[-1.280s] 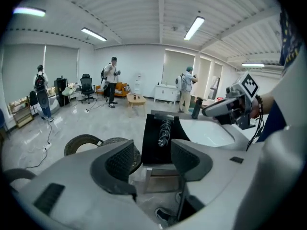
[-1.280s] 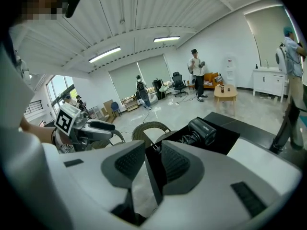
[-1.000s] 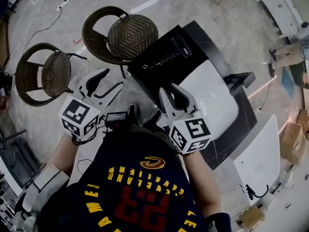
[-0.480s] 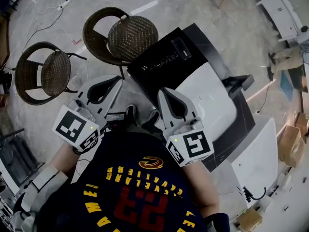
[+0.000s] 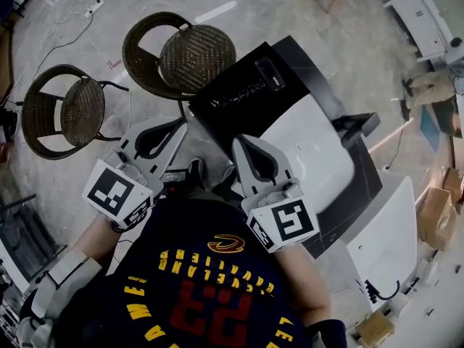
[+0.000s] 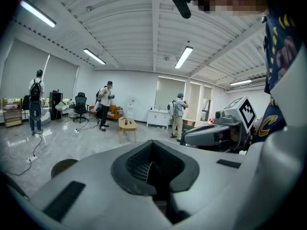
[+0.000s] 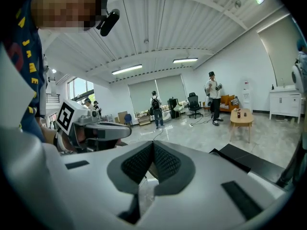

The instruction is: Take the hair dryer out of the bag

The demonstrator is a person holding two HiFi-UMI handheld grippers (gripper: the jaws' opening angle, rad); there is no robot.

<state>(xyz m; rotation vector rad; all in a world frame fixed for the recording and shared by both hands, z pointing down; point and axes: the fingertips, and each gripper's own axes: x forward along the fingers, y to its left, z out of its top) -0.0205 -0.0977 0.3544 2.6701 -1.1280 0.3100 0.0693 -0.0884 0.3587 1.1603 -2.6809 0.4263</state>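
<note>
Two grippers held level before chest. Left gripper [image 5: 180,125]: jaws closed, nothing between. Right gripper [image 5: 238,143]: jaws closed, nothing between. Jersey [image 5: 210,285] reads "CLEVELAND CAVALIERS", "23". Print on black panel [image 5: 226,112] too small to read. Hair dryer, bag: cannot make out.

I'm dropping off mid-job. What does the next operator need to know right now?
Left gripper: shut, nothing between its fingers, held up in front of the chest.
Right gripper: shut and empty, alongside it.
Things: a flat black bag-like item with pale lettering lies at the far end of the black and white table; it may be the bag. No hair dryer shows in any view.
Done: nothing visible.
Left: reach the bag, open it, lift the hair dryer out.
</note>
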